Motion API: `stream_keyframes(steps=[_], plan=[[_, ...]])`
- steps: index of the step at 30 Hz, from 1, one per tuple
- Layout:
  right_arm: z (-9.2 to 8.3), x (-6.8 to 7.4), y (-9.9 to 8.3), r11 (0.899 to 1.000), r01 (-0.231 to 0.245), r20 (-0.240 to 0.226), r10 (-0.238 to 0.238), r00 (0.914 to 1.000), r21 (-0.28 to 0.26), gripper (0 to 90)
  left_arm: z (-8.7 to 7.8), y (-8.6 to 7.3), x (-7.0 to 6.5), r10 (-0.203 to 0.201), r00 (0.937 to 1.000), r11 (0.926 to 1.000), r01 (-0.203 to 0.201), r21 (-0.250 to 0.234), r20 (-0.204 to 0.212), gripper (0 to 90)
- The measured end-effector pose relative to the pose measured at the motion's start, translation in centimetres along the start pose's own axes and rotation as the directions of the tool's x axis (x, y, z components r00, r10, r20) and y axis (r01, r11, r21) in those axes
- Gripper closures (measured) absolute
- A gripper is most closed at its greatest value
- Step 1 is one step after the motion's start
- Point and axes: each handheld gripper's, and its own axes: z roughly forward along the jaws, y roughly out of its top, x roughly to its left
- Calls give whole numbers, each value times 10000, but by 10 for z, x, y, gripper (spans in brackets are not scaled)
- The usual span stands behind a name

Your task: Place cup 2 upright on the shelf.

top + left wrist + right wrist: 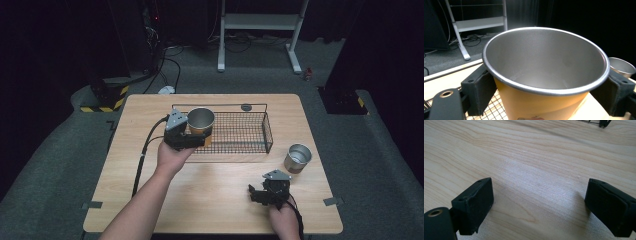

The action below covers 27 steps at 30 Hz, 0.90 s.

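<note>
An orange cup (201,122) with a silver inside hangs over the left end of the black wire basket (252,145). My left gripper (192,138) is shut on it, and in the left gripper view the black pads (479,88) press both sides of the orange cup (536,102) just under its rim. A plain silver cup (298,158) stands on the table to the right of the basket, and its rim (621,66) shows beyond the held cup. My right gripper (256,194) rests near the table's front right, open, its pads (474,203) wide apart over bare wood.
The wooden table (150,200) has free room at the front left and middle. A black cable (142,155) trails from the left gripper along the left side. A small dark disc (246,107) lies behind the basket. A white stand (257,22) is on the floor beyond.
</note>
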Motion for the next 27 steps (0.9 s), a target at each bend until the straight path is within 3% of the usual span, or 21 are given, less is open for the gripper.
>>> stream_keyframes(steps=[7,20,27], plan=[[0,0,0,10000,23,-14,-23,10000,-7,85,14,1,13,-237,9994,9996,241,163,-265,145],[0,0,0,10000,38,-8,-38,10000,-21,85,26,-1,36,-630,9949,9979,641,120,-784,145],[0,0,0,10000,54,-12,-54,10000,-11,85,33,-7,42,-609,9942,9964,659,539,-886,145]])
